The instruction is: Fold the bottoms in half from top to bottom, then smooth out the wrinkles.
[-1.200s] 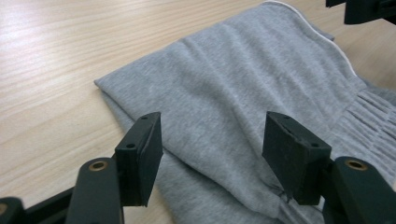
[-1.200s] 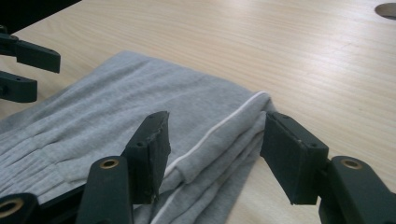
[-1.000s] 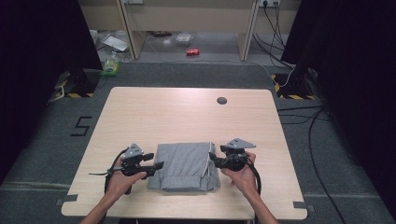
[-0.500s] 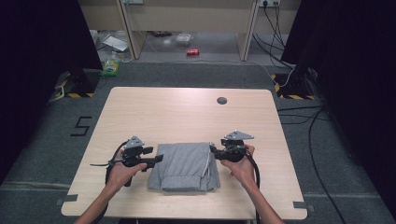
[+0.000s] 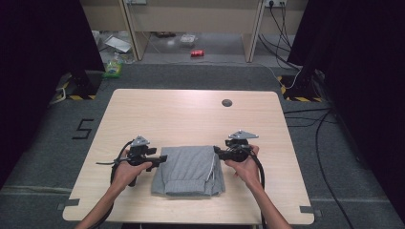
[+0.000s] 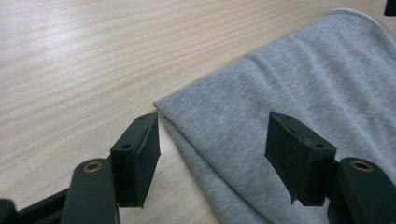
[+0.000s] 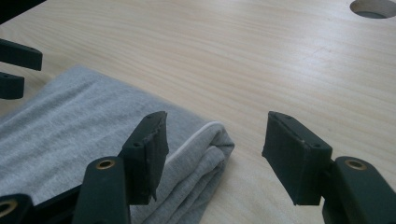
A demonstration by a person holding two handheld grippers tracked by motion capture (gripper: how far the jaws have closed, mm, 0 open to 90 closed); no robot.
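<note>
- Two tools flank one folded grey garment, which lies flat on the near half of the table, between my hands.
- My left tool sits just beside the garment's far left corner; in the left gripper view that corner lies between the wide-standing jaws, pads off the cloth.
- My right tool mirrors it at the far right corner, where a white-edged fold bulges between jaws standing just as wide, holding nothing.
- Both tools are equally near, each pointing inward at its own corner.
- As I judge it, the garment's slightly longer side runs toward me, so the far edge spans from tool to tool.
- Light wood table, bare but for a round cable hole near the far edge.
- Beyond lie grey carpet, a red can, scattered litter and dark curtains at either side.
</note>
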